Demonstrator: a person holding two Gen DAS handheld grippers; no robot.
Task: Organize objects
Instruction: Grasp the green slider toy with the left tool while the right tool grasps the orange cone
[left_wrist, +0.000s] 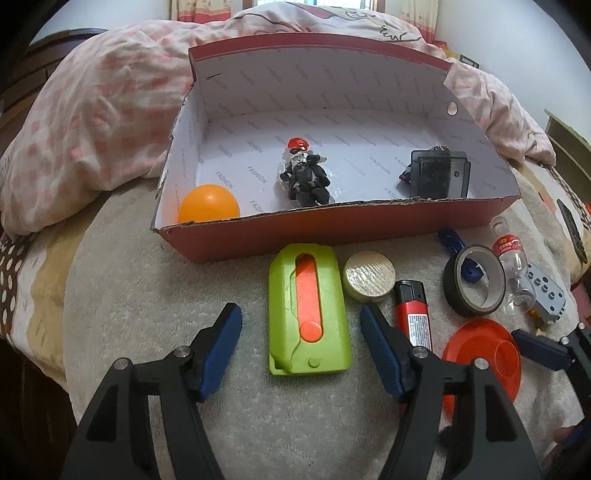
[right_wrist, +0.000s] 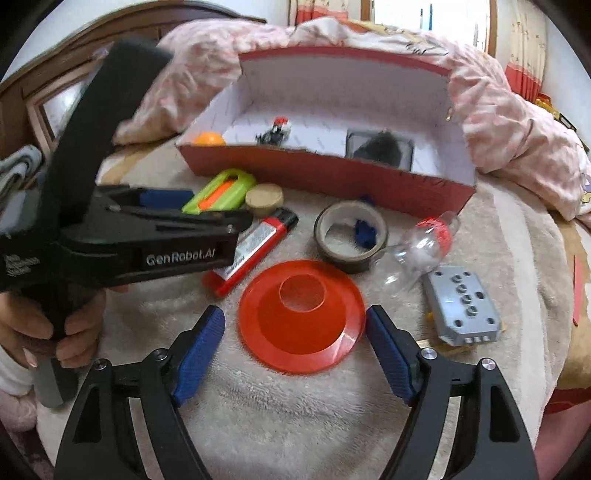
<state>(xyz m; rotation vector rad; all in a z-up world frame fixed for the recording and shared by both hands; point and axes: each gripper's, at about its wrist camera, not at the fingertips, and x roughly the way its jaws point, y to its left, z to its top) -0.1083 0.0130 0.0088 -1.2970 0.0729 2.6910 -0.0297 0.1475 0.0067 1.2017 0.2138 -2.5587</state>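
Note:
A red shoebox (left_wrist: 280, 236) (right_wrist: 332, 177) stands open on the bed, holding an orange ball (left_wrist: 208, 204), a toy figure (left_wrist: 306, 173) and a black case (left_wrist: 439, 174). My left gripper (left_wrist: 301, 325) is open with its fingers on either side of a green and orange box cutter (left_wrist: 308, 314) (right_wrist: 221, 190); it does not touch it. My right gripper (right_wrist: 295, 328) is open around a red-orange cone dish (right_wrist: 301, 314) (left_wrist: 484, 354). Beside them lie a round gold tin (left_wrist: 369, 275), a red lighter (left_wrist: 413, 314) (right_wrist: 255, 243) and a tape roll (left_wrist: 474, 280) (right_wrist: 351, 232).
A small clear bottle (right_wrist: 421, 247) and a grey block with holes (right_wrist: 461, 306) lie at the right. A blue piece (right_wrist: 364, 230) sits inside the tape roll. A pink checked quilt (left_wrist: 92, 110) is bunched behind the box. All rests on a beige towel (right_wrist: 295, 406).

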